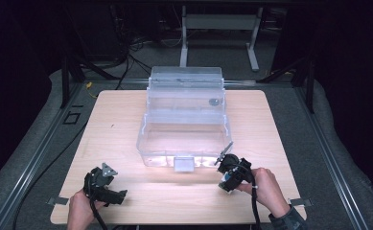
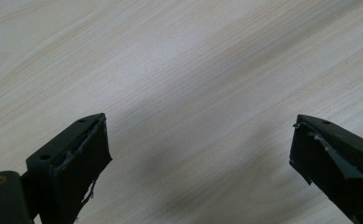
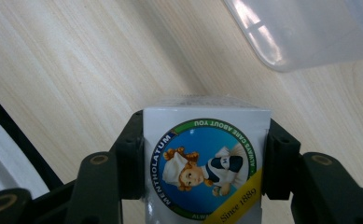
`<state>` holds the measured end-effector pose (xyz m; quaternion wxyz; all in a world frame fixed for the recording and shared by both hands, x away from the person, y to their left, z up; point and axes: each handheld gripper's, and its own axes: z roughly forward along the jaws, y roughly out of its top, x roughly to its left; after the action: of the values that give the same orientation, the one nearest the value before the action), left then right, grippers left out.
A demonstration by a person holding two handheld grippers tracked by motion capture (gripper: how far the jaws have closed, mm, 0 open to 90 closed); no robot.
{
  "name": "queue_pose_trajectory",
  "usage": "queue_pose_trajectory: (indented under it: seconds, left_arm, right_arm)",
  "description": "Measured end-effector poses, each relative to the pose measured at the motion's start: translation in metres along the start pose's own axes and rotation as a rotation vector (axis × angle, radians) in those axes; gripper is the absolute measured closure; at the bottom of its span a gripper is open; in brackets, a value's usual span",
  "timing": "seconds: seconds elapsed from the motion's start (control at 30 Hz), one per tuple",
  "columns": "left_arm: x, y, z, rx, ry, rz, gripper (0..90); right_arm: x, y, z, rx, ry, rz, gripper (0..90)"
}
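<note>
My right gripper (image 1: 226, 181) is shut on a small white Mentholatum box (image 3: 206, 163); the round blue label faces its camera and both jaws press on the box's sides. It hovers over the wooden table (image 1: 126, 115), just in front of the right front corner of a clear plastic storage box (image 1: 184, 120) with its lid raised behind it. A corner of that clear box (image 3: 305, 32) shows at the upper right of the right gripper view. My left gripper (image 1: 108, 192) rests at the table's front left, jaws wide apart over bare wood, nothing between its fingers (image 2: 83, 154).
A white latch (image 1: 183, 164) sits at the middle of the clear box's front wall. A small grey round thing (image 1: 213, 101) shows through the box toward its back right. Metal table legs and cables lie on the floor beyond the table's far edge.
</note>
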<state>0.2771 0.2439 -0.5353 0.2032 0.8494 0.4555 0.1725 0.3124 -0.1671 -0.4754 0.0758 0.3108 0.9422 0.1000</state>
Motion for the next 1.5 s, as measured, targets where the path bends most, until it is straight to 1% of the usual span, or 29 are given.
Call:
queue_pose_trajectory:
  seconds: [0.07, 0.1, 0.2, 0.27, 0.4, 0.47, 0.53, 0.57, 0.6, 0.63, 0.7, 0.77, 0.8, 0.87, 0.9, 0.93, 1.0, 1.03, 1.1, 1.13, 1.17, 1.23, 1.27, 1.3, 1.33, 1.37, 1.43, 1.47, 1.5]
  left_arm:
    - [0.0, 0.0, 0.0, 0.002, 0.0, 0.001, 4.6]
    - [0.0, 0.0, 0.0, 0.002, -0.001, 0.001, 4.6]
    - [0.0, 0.0, 0.0, 0.004, 0.001, 0.002, 4.7]
    - [0.0, 0.0, 0.001, 0.004, -0.001, -0.002, 4.7]
    - [0.0, 0.001, 0.001, 0.007, -0.001, 0.002, 4.7]
    - [0.0, 0.0, 0.002, 0.007, -0.002, 0.001, 4.7]
    - [0.0, 0.0, 0.002, 0.007, -0.002, -0.002, 4.7]
    - [0.0, 0.0, 0.002, 0.007, -0.002, -0.001, 4.7]
    - [0.0, 0.0, 0.001, 0.007, -0.001, -0.002, 4.7]
    - [0.0, 0.0, 0.001, 0.008, -0.002, -0.002, 4.7]
    - [-0.001, 0.001, 0.001, 0.006, 0.001, -0.003, 4.6]
    - [-0.001, 0.001, 0.001, 0.006, 0.001, 0.001, 4.6]
    - [-0.001, 0.002, 0.002, 0.006, 0.0, 0.002, 4.6]
    - [-0.001, 0.002, 0.002, 0.006, -0.001, 0.0, 4.6]
    - [-0.001, 0.003, 0.003, 0.006, -0.002, 0.0, 4.6]
    - [-0.001, 0.003, 0.003, 0.008, -0.004, 0.002, 4.6]
    - [-0.001, 0.003, 0.003, 0.009, -0.005, 0.003, 4.7]
    - [-0.001, 0.003, 0.003, 0.01, -0.004, 0.006, 4.7]
    - [-0.001, 0.002, 0.003, 0.008, -0.005, 0.001, 4.7]
    - [-0.001, 0.003, 0.003, 0.006, -0.003, 0.001, 4.7]
    - [-0.001, 0.003, 0.003, 0.005, -0.004, 0.003, 4.7]
    - [-0.001, 0.003, 0.003, 0.007, -0.004, 0.005, 4.7]
    - [-0.001, 0.003, 0.003, 0.007, -0.004, 0.005, 4.7]
    - [-0.001, 0.003, 0.002, 0.006, -0.002, 0.005, 4.7]
    - [-0.001, 0.004, 0.002, 0.003, 0.002, 0.01, 4.7]
    - [-0.002, 0.004, 0.002, -0.003, 0.003, 0.004, 4.8]
    - [-0.001, 0.004, 0.001, -0.004, 0.001, 0.005, 4.8]
    - [-0.001, 0.004, 0.001, -0.004, 0.001, 0.005, 4.8]
    - [0.0, 0.003, 0.002, -0.005, 0.001, 0.005, 4.8]
  right_arm:
    - [-0.003, -0.002, -0.002, 0.004, 0.012, 0.006, 45.9]
    - [-0.004, -0.003, -0.002, -0.003, 0.003, 0.009, 45.9]
    - [-0.008, -0.006, -0.004, -0.01, -0.002, 0.029, 45.9]
    - [-0.011, -0.007, -0.007, 0.003, 0.004, 0.034, 45.9]
    - [-0.015, -0.011, -0.009, -0.011, -0.008, 0.052, 45.9]
    - [-0.016, -0.011, -0.011, -0.004, -0.002, 0.051, 45.9]
    - [-0.019, -0.013, -0.012, -0.013, -0.017, 0.06, 46.0]
    - [-0.021, -0.014, -0.014, -0.005, -0.011, 0.065, 46.0]
    - [-0.022, -0.016, -0.013, -0.022, -0.007, 0.069, 45.9]
    - [-0.023, -0.016, -0.015, -0.003, -0.013, 0.072, 46.0]
    - [-0.025, -0.019, -0.017, -0.012, -0.02, 0.077, 46.0]
    - [-0.025, -0.019, -0.019, -0.007, -0.021, 0.081, 46.0]
    - [-0.027, -0.02, -0.022, -0.003, -0.011, 0.086, 46.1]
    - [-0.027, -0.021, -0.022, -0.007, -0.015, 0.083, 46.1]
    - [-0.029, -0.021, -0.024, 0.001, -0.006, 0.087, 46.2]
    - [-0.029, -0.022, -0.025, -0.011, -0.025, 0.09, 46.2]
    - [-0.03, -0.022, -0.026, -0.013, -0.023, 0.089, 46.2]
    - [-0.03, -0.022, -0.027, -0.002, -0.014, 0.089, 46.2]
    - [-0.031, -0.021, -0.028, -0.007, -0.019, 0.089, 46.2]
    - [-0.031, -0.02, -0.03, 0.003, -0.026, 0.085, 46.2]
    - [-0.032, -0.02, -0.032, 0.016, -0.012, 0.078, 46.1]
    - [-0.033, -0.019, -0.033, 0.013, -0.011, 0.083, 46.2]
    - [-0.033, -0.019, -0.034, 0.002, -0.026, 0.078, 46.2]
    - [-0.034, -0.018, -0.036, 0.001, -0.017, 0.079, 46.1]
    - [-0.035, -0.017, -0.038, 0.025, -0.019, 0.074, 46.2]
    - [-0.036, -0.017, -0.039, 0.013, -0.029, 0.075, 46.1]
    - [-0.04, -0.015, -0.04, 0.008, -0.023, 0.069, 46.1]
    - [-0.041, -0.014, -0.041, 0.018, -0.027, 0.071, 46.1]
    - [-0.043, -0.013, -0.042, 0.032, -0.013, 0.068, 46.1]
